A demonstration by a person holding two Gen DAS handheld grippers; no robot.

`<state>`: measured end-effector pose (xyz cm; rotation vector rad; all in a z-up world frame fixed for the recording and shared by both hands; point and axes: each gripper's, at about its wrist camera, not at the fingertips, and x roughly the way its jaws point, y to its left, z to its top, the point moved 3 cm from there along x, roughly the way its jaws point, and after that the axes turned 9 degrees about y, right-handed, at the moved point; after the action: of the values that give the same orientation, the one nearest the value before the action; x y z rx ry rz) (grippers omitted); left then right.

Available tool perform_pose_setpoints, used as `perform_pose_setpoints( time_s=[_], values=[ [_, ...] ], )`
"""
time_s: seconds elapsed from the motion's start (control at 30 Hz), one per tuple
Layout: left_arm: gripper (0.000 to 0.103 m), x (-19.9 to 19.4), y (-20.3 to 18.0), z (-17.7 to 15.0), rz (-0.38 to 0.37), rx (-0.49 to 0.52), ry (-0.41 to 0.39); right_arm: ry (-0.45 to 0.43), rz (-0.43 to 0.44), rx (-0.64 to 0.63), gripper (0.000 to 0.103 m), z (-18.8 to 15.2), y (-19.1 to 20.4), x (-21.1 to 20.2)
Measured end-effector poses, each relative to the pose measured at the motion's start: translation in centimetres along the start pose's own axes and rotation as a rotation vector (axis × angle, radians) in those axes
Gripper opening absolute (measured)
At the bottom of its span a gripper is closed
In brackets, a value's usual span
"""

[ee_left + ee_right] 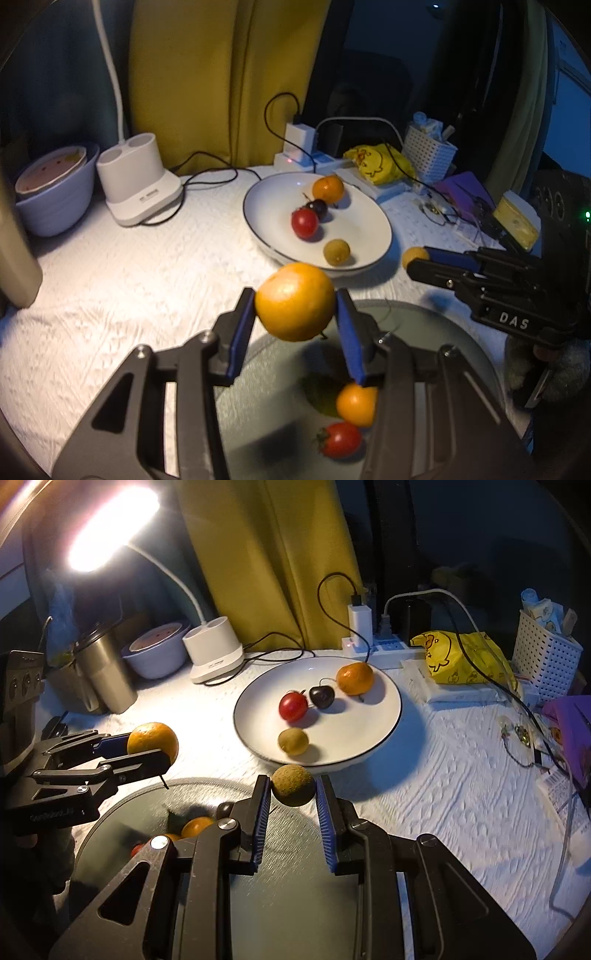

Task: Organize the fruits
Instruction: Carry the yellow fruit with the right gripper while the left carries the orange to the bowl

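Left gripper pads clamp a mandarin, held in the air above the near rim of the grey-green plate. Below its fingers on that plate: a small orange fruit and a cherry tomato. Right gripper pinches a brownish-green round fruit (kind unclear), also over the grey-green plate. Ahead of both tools, the white plate holds a second mandarin, dark cherry, red tomato, and greenish fruit.
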<state>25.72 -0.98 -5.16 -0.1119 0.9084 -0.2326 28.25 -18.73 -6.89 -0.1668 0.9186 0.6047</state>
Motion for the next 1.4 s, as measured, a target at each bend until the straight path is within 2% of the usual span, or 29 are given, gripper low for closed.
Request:
perform_pose_setpoints(
  time_s=[0.57,0.9,1.1,1.4],
  values=[
    [0.045,4.3,0.6,5.3,0.022,0.057,0.009,0.001,-0.023,-0.002,0.027,4.0,-2.8,3.6],
    [0.045,7.6,1.3,8.7,0.037,0.077,0.012,-0.008,-0.083,0.012,0.027,6.4,-4.9,5.8],
    [0.045,9.6,1.8,9.4,0.04,0.072,0.036,0.0,-0.103,0.026,0.027,6.8,-5.9,7.3],
    [0.046,10.6,1.8,9.6,0.011,0.059,0.04,0.005,-0.109,0.053,0.027,6.9,-6.6,8.0]
  ],
)
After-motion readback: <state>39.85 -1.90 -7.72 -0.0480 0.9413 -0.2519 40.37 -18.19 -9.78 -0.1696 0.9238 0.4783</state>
